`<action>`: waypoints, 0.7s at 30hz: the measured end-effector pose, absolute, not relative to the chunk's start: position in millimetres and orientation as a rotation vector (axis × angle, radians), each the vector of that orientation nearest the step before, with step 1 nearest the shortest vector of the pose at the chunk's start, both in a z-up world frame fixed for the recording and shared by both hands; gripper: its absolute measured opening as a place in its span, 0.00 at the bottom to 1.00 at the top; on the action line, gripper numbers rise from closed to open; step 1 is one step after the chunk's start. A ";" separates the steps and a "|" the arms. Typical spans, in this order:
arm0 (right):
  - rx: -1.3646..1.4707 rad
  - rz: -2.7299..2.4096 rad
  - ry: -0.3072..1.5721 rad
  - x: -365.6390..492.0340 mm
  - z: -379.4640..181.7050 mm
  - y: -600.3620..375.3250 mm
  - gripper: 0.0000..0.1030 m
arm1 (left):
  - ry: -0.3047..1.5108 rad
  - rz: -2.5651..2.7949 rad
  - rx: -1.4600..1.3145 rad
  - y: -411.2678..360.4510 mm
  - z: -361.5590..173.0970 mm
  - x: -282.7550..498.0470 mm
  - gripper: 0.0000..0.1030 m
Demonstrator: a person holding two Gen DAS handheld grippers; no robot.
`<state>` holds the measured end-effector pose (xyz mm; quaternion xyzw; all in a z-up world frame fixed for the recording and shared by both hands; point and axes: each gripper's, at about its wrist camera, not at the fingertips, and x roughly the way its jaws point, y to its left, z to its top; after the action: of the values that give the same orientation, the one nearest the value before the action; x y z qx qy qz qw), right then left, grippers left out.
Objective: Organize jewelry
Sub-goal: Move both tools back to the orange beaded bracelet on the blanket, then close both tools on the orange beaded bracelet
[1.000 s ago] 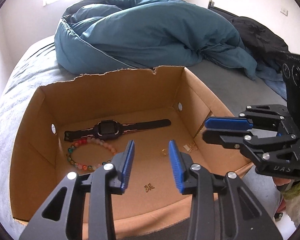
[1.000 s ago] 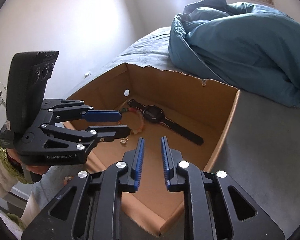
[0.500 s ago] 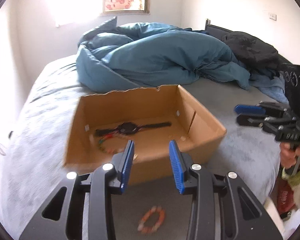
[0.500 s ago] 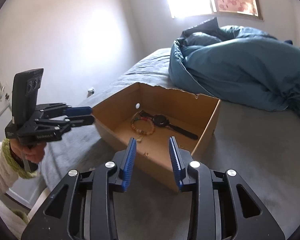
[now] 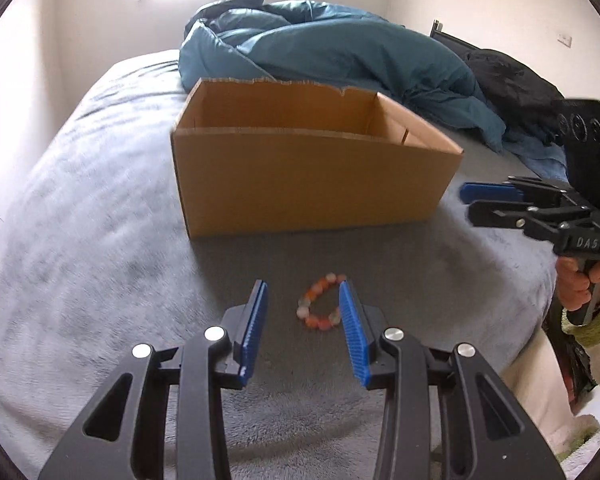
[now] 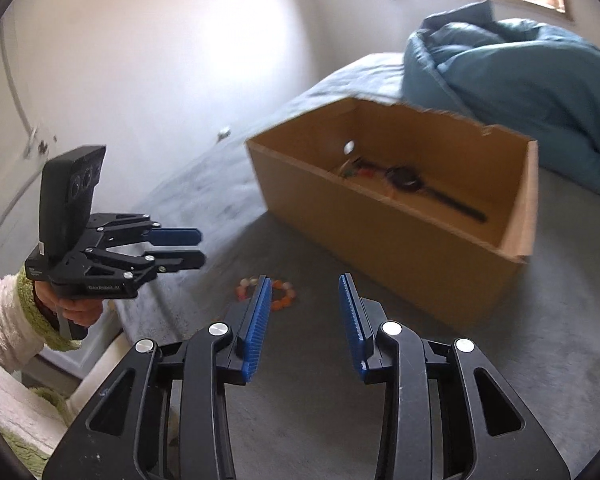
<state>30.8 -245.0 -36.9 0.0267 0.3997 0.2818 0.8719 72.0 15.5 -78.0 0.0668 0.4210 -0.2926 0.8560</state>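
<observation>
One cardboard box (image 5: 308,184) stands on the bed (image 5: 80,264). Beside the box lies one orange bead bracelet (image 5: 320,304). Inside the box are one black watch (image 6: 410,180) and one multicoloured bead bracelet (image 6: 350,170), partly hidden. Behind the box is one teal duvet (image 5: 340,52). Two grippers show, each with two blue fingers (image 5: 254,320).

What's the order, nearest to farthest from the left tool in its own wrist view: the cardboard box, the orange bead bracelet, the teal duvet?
From the left tool:
1. Orange bead bracelet: on the grey bedcover, just ahead, nearer the right-hand finger.
2. Cardboard box: farther along the bed, straight ahead.
3. Teal duvet: heaped behind the box, toward the window.
</observation>
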 end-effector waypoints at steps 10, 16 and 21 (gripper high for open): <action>-0.072 0.687 0.934 64.5 -82.7 -192.7 0.30 | 0.943 -0.656 0.169 0.7 -114.8 89.4 0.34; -0.094 0.708 0.961 74.8 -95.4 -184.2 0.24 | 0.972 -0.657 0.182 -6.9 -127.8 95.8 0.26; -0.114 0.726 0.978 78.5 -103.9 -179.1 0.20 | 0.994 -0.662 0.175 -7.0 -132.1 99.5 0.22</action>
<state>78.5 -179.1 -103.9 -0.0537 0.4593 0.3406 0.8186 99.5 -7.0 -132.1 0.0824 0.4673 -0.3111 0.8235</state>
